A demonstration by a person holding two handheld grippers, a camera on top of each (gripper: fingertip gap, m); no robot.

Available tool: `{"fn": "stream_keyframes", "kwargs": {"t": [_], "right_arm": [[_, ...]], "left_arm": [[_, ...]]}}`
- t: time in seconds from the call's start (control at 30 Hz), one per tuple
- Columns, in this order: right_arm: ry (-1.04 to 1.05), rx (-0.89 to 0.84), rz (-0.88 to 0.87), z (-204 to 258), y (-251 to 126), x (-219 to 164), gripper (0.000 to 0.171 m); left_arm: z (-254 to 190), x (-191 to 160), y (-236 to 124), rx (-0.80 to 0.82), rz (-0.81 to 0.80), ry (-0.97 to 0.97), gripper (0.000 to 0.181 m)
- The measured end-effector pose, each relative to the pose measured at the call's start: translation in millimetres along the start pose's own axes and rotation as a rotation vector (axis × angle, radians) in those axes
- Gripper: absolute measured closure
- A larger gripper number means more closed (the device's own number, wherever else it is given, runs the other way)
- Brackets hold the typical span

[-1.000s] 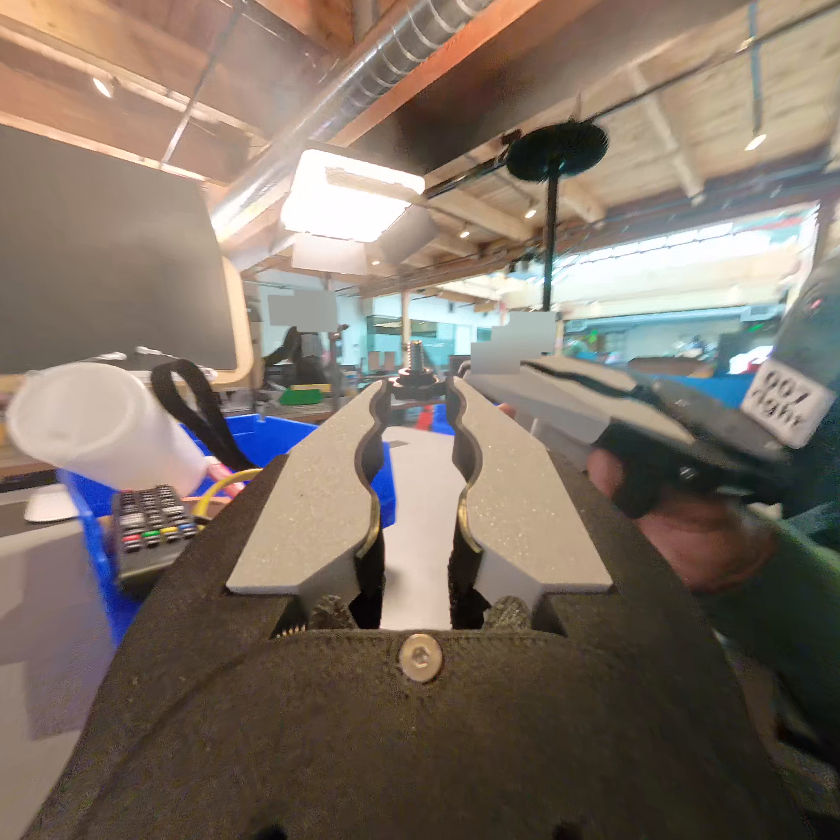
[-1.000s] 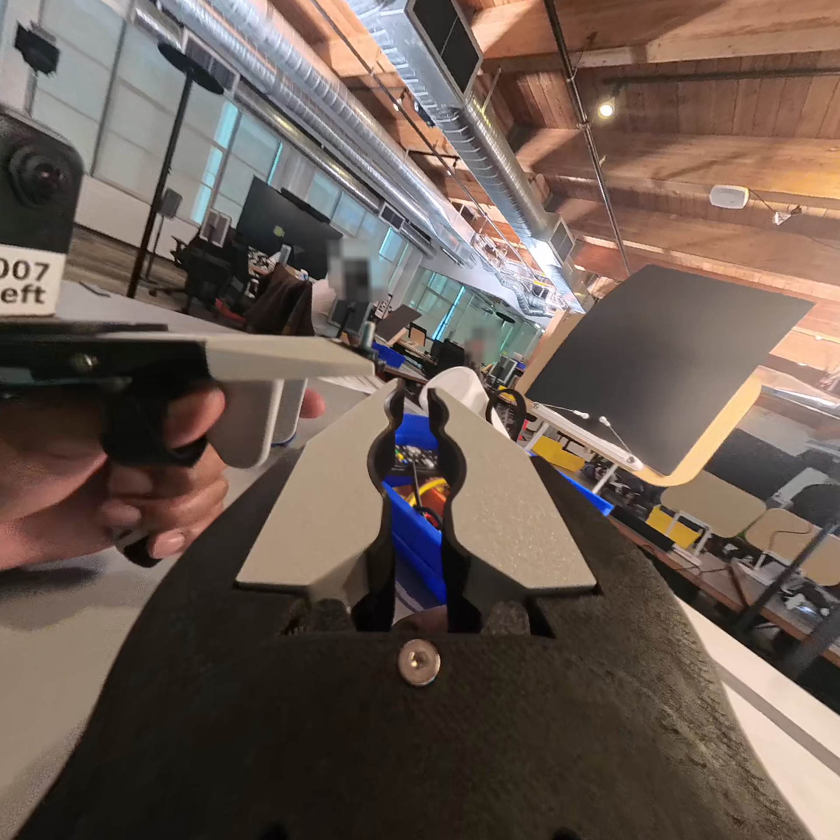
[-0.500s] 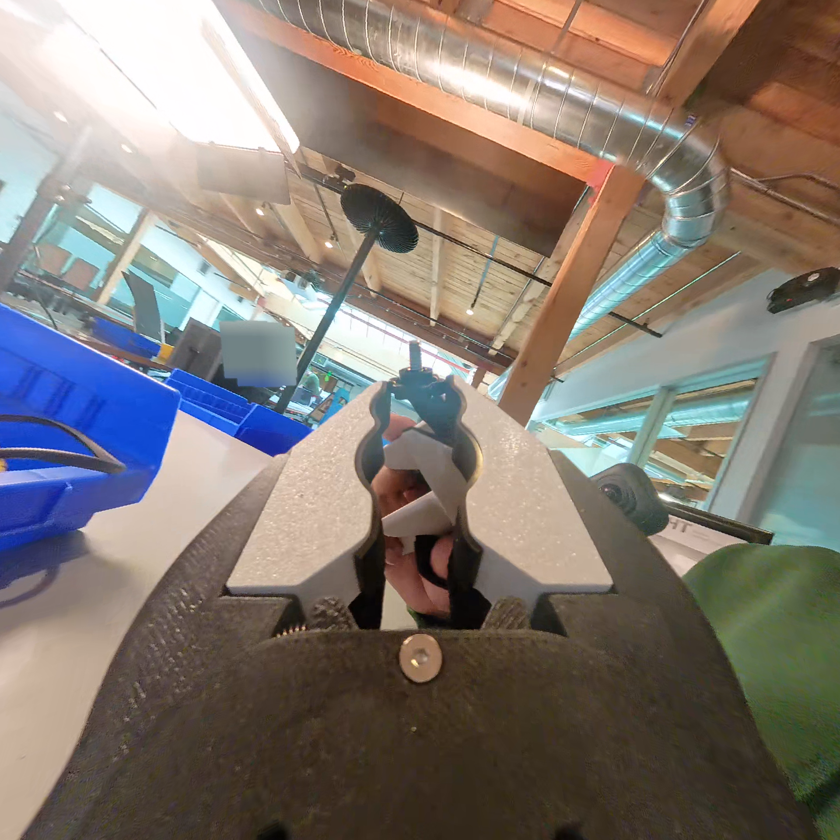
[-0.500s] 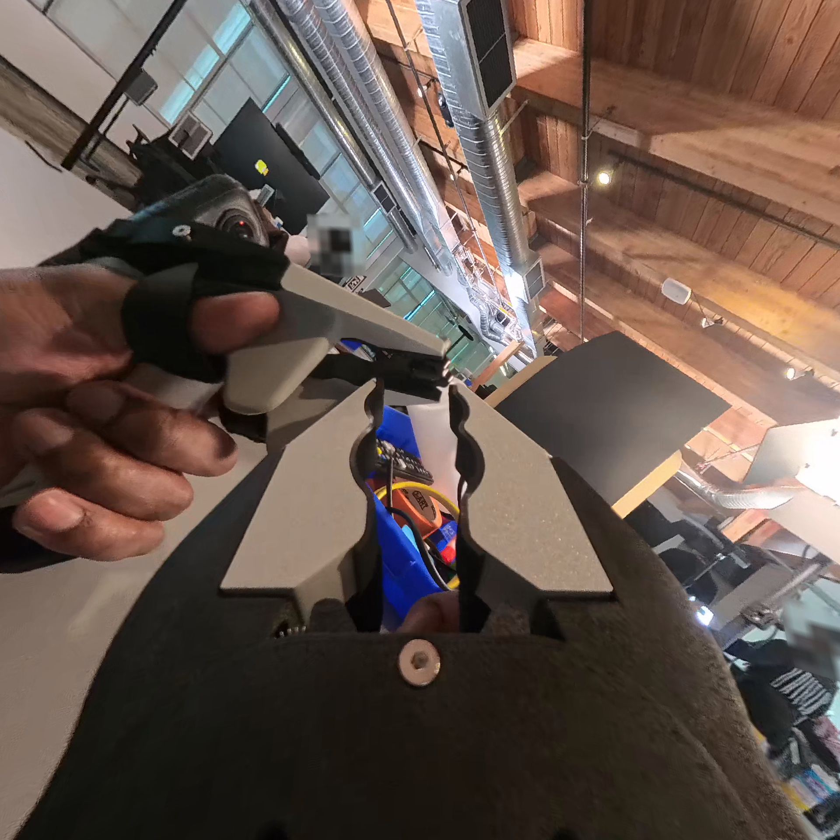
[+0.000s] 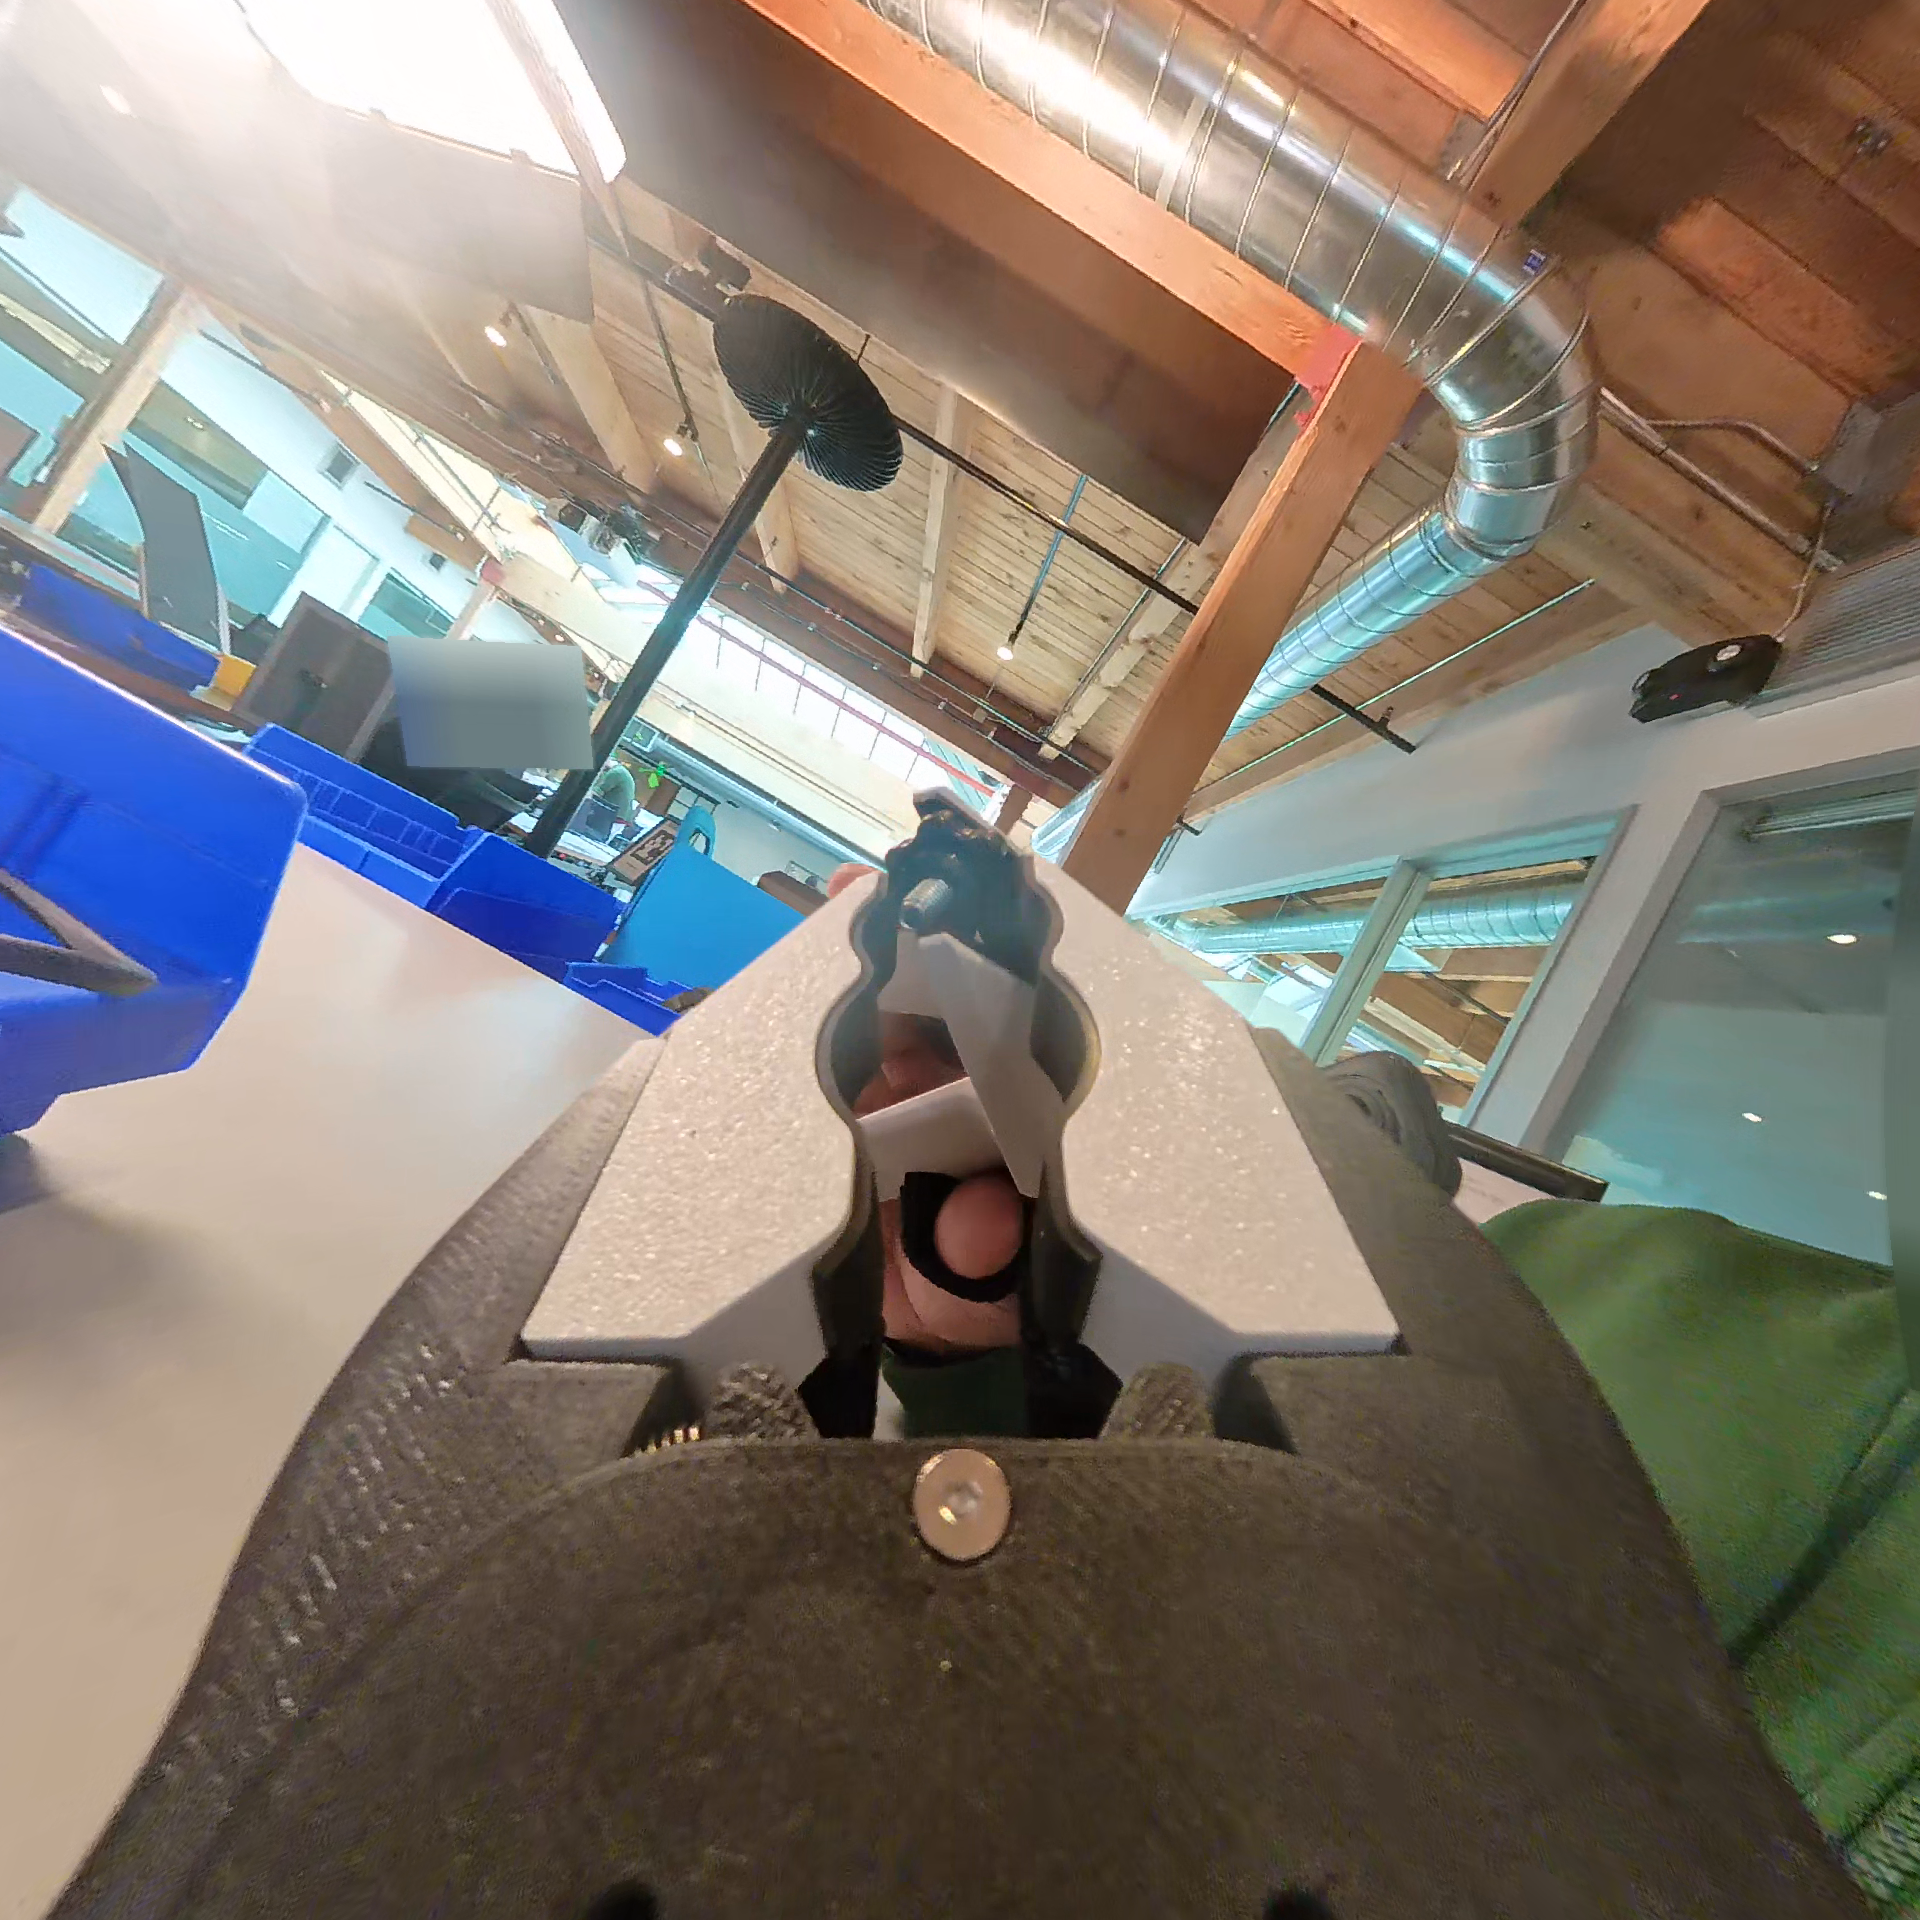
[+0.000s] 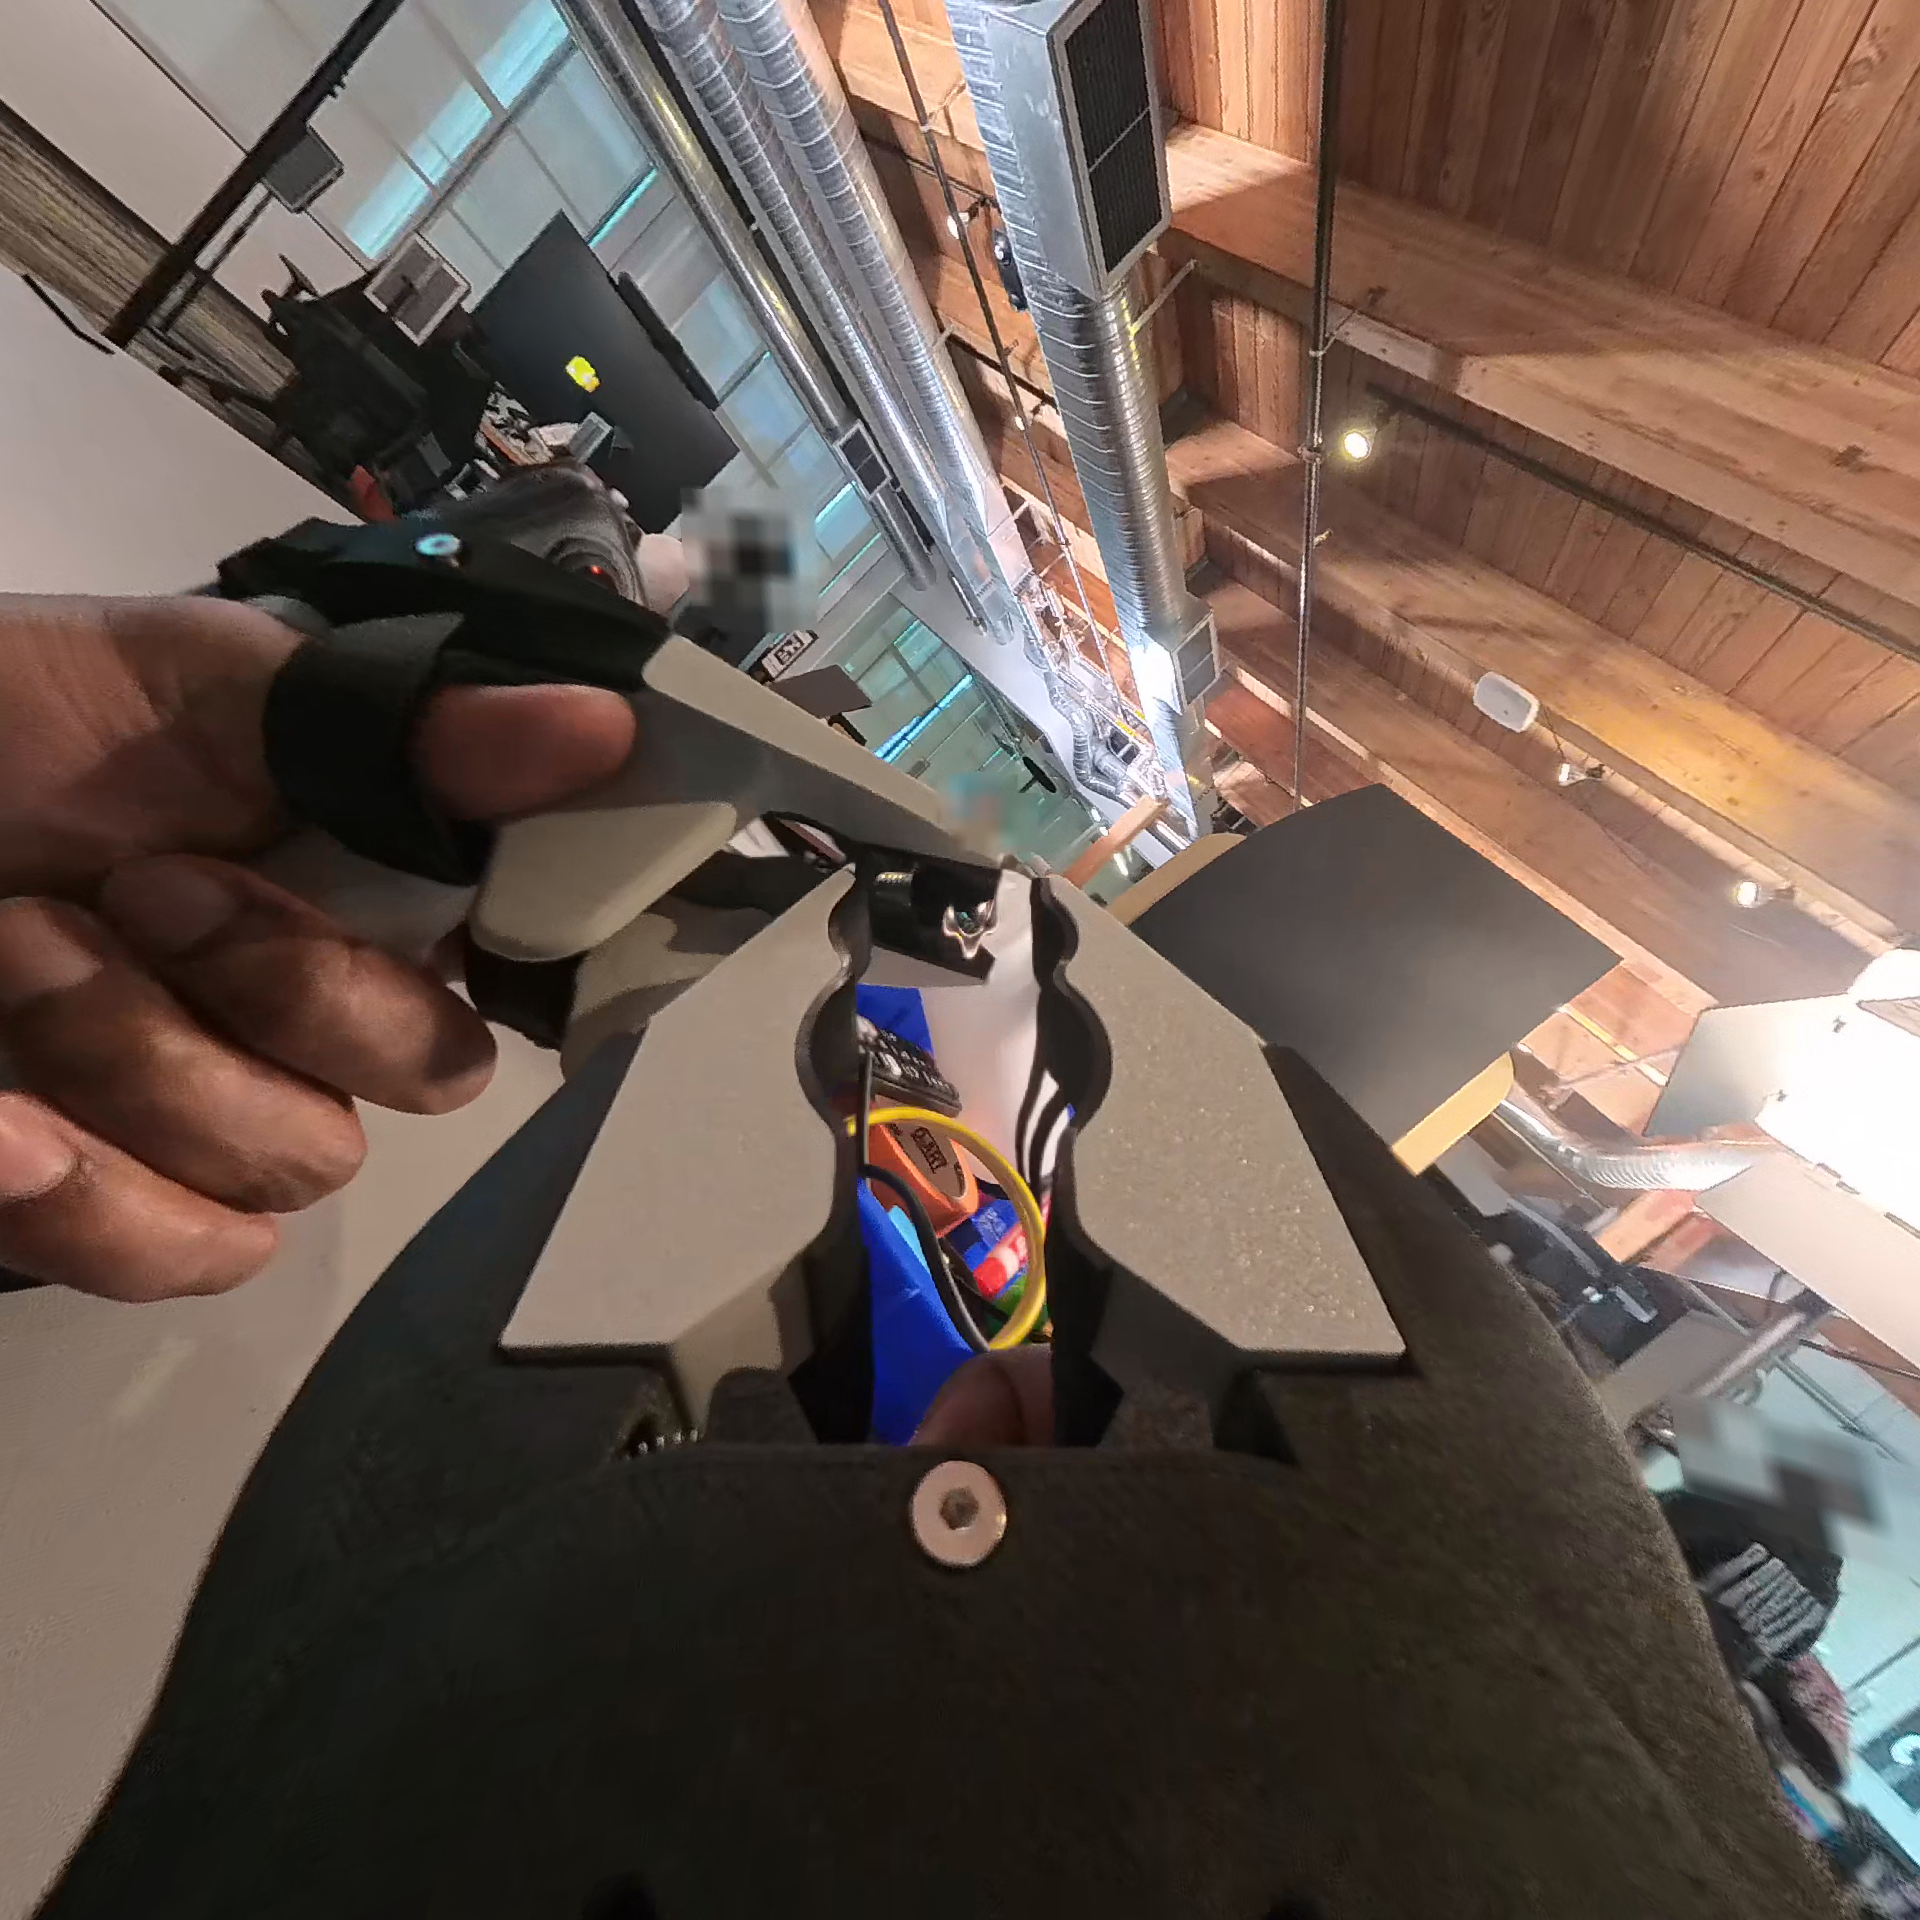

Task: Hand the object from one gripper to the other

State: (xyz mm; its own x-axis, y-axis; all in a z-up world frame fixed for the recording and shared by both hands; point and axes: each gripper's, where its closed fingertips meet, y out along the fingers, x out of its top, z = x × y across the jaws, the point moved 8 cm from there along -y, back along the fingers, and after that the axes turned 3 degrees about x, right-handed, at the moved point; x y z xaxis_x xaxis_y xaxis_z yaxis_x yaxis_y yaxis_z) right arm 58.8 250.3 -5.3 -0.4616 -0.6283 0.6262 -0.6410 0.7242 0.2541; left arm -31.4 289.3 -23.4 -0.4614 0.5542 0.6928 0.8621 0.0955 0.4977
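While the small black knob with a threaded stud (image 5: pixel 951 868) is sitting clamped at the tips of the left gripper (image 5: pixel 956 883), the right gripper (image 6: pixel 940 920) is waiting with its jaws apart around it. If the left is letting go too early, the knob is probably dropping. At 9 o'clock the table (image 5: pixel 312 1039) is lying open; the blue bin (image 5: pixel 135 883) is standing near.

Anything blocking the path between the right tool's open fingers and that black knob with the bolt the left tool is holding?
Nothing visible. The black knob, pinched at the left tool tips, sits right at the mouth of the right tool, whose fingers stand apart with a clear gap. The blue bin lies well beyond, behind the gap.
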Motion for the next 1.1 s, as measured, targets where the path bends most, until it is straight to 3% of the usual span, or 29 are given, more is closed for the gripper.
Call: {"fn": "stream_keyframes", "kwargs": {"t": [0.4,0.73,1.1], "right_arm": [[0.045,0.173,-0.014,1.1,-6.4,-5.4,0.134],[0.069,0.218,-0.033,0.3,-9.6,-4.3,0.136],[-0.023,0.166,0.026,4.6,-4.4,-7.0,0.149]], "left_arm": [[2.4,-2.4,-2.9,0.020,0.132,0.024,0.159],[-0.6,-5.4,-6.9,-0.006,0.267,0.049,0.158],[4.2,-1.3,-7.7,0.077,0.225,0.079,0.156]]}}
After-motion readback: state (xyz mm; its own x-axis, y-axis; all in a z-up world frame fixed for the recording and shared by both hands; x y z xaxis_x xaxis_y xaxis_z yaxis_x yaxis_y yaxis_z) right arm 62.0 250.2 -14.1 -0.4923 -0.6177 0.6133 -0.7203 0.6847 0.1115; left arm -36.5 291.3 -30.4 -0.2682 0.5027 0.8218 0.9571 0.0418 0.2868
